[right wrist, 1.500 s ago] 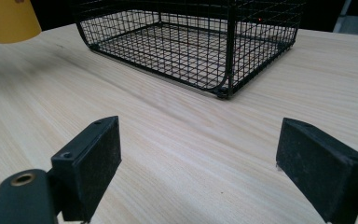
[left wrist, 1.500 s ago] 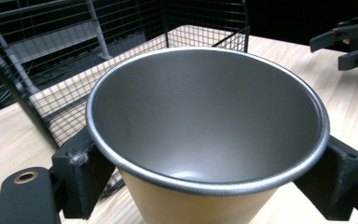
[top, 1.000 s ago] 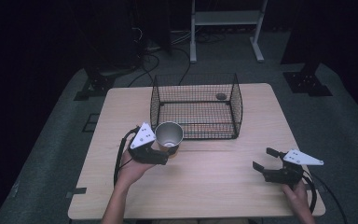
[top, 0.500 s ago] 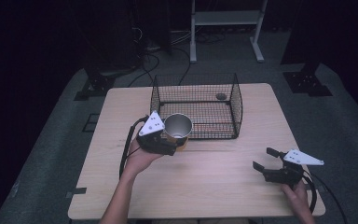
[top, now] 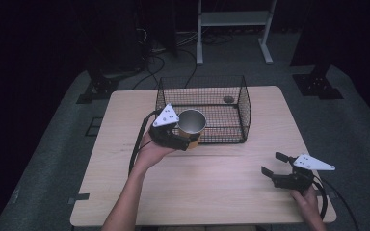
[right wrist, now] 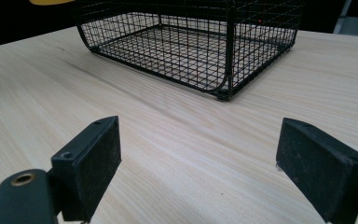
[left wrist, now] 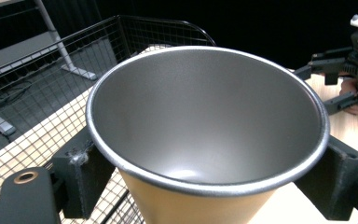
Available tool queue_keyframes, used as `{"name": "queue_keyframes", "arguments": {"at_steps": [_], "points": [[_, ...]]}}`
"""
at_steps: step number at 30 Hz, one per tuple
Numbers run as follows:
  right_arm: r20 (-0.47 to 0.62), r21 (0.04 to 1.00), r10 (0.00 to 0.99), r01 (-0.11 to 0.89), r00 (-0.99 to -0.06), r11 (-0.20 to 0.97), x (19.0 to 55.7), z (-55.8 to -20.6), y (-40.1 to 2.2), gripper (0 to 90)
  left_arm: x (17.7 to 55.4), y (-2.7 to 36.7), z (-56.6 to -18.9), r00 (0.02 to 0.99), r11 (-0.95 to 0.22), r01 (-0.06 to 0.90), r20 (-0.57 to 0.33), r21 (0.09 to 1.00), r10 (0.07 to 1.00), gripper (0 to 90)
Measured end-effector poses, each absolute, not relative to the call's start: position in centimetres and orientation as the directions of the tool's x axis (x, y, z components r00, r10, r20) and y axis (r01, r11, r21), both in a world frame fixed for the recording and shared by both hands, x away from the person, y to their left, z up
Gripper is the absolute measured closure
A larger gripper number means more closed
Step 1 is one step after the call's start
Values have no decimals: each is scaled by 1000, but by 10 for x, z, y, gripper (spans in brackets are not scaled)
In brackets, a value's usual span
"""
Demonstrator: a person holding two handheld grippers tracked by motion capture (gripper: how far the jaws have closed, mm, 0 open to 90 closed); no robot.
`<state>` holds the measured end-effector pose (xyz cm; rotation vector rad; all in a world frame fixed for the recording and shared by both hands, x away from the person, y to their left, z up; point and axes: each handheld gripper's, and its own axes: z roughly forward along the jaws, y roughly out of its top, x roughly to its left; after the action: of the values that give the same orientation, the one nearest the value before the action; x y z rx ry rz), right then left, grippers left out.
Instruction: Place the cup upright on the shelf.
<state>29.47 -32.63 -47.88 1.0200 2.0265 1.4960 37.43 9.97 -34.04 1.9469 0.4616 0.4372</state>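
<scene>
A metal cup [top: 192,123], steel inside and tan outside, is held upright above the table at the near left corner of the black wire basket [top: 243,111]. My left gripper [top: 191,140] is shut on it, one jaw on each side of the cup [left wrist: 205,116] just under the rim. In the left gripper view the basket [left wrist: 37,107] lies behind and to the left of the cup. My right gripper [top: 272,162] rests near the table's front right corner, open and holding nothing, its jaws pointing toward the basket [right wrist: 191,51].
A small dark round object [top: 228,99] lies on the basket floor at its far side. The wooden table [top: 221,187] has bare room between the two grippers. A white stand [top: 231,19] and cables sit on the floor beyond the table.
My left gripper has lifted the cup and carried it forward and to the right, up to the basket's near left corner. The right gripper has stayed put.
</scene>
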Motion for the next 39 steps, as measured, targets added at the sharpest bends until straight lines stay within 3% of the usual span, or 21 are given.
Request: {"name": "queue_keyframes", "arguments": {"at_steps": [39], "points": [[111,942,760,312,-640,124,295,-479,-329,129,444,66,-314,872,-415,126,99,901,479,144]]}}
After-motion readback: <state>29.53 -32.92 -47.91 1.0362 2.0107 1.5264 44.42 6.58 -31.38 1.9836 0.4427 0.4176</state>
